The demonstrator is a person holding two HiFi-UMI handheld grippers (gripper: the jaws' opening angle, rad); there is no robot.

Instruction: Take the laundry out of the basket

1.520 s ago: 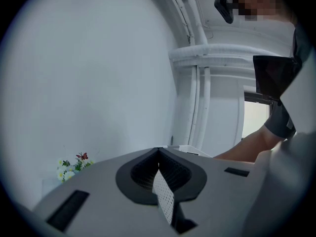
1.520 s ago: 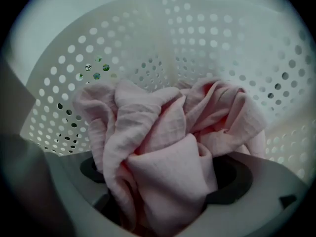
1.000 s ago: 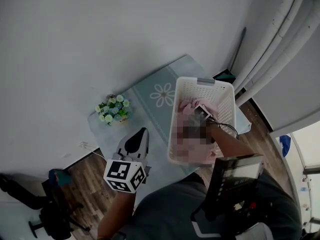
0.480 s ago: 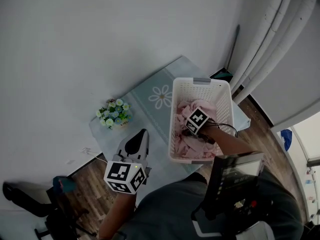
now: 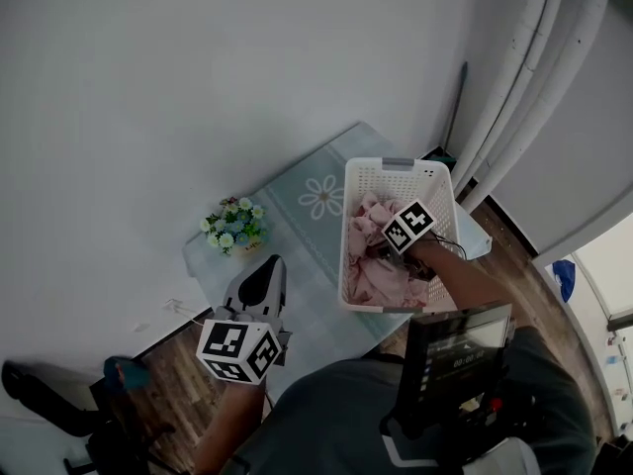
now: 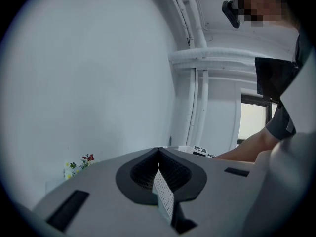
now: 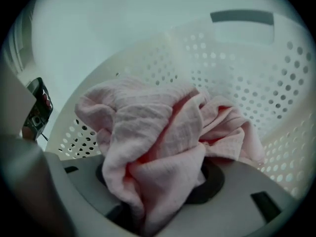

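A white perforated laundry basket (image 5: pixel 399 163) stands on a pale mat and holds crumpled pink laundry (image 5: pixel 374 265). My right gripper (image 5: pixel 401 237) is inside the basket, its marker cube above the pile. In the right gripper view its jaws are closing on a bunched fold of pink cloth (image 7: pixel 148 127), which fills the gap of the right gripper (image 7: pixel 158 181), with the basket wall (image 7: pixel 247 63) behind. My left gripper (image 5: pixel 262 277) hovers over the mat left of the basket. In its own view the left gripper (image 6: pixel 159 154) is shut and holds nothing.
A small pot of flowers (image 5: pixel 233 228) sits on the mat (image 5: pixel 297 201) near the white wall. White pipes (image 5: pixel 514 87) and a dark rod (image 5: pixel 455 107) stand behind the basket. Wooden floor surrounds the mat, and a dark stand (image 5: pixel 109 404) is at the lower left.
The right gripper has moved up and toward the basket's far end, and its marker cube has tilted. The left gripper has shifted slightly left.
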